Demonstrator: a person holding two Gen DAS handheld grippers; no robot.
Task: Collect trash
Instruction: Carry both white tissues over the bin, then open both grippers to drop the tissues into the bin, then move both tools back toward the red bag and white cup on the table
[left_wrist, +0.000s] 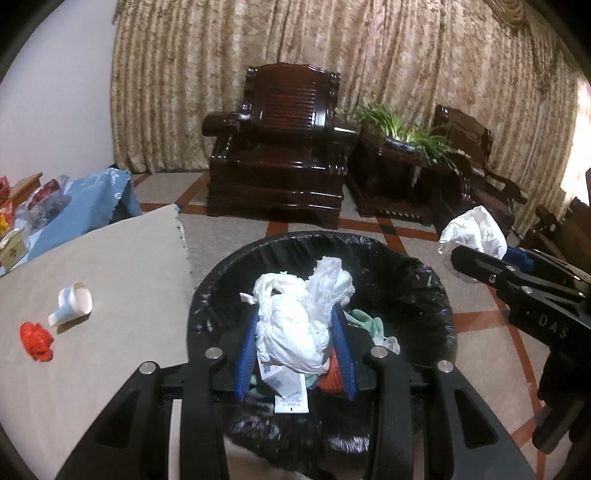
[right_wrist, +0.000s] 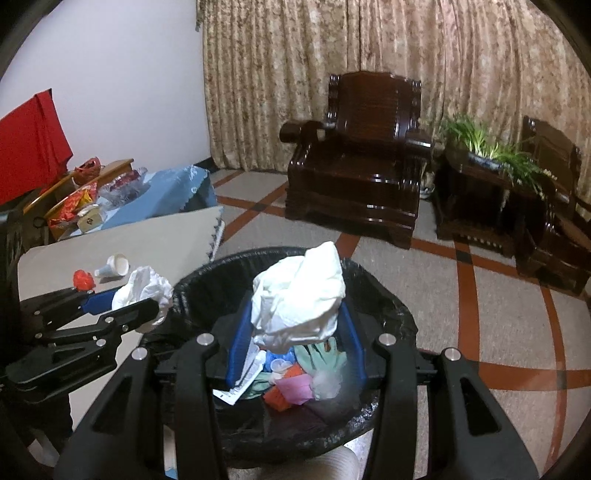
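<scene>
My left gripper (left_wrist: 295, 325) is shut on a crumpled white plastic bag (left_wrist: 295, 325) and holds it over the black-lined trash bin (left_wrist: 417, 273). My right gripper (right_wrist: 295, 317) is shut on a crumpled white tissue wad (right_wrist: 299, 295) above the same bin (right_wrist: 391, 306). Each gripper shows in the other's view, the right (left_wrist: 480, 254) with its wad (left_wrist: 476, 229), the left (right_wrist: 147, 299) with its bag (right_wrist: 144, 288). The bin holds mixed trash: paper, green gloves, pink and orange scraps. On the grey table (left_wrist: 110, 258) lie a red scrap (left_wrist: 36, 340) and a tipped white paper cup (left_wrist: 72, 303).
A blue-clothed table (right_wrist: 166, 192) with snacks and wrappers stands behind the grey one. A dark wooden armchair (left_wrist: 277, 147), a side table with a plant (left_wrist: 402, 129) and a second chair (right_wrist: 550, 206) stand by the curtain. Tiled floor (right_wrist: 480, 295) lies right of the bin.
</scene>
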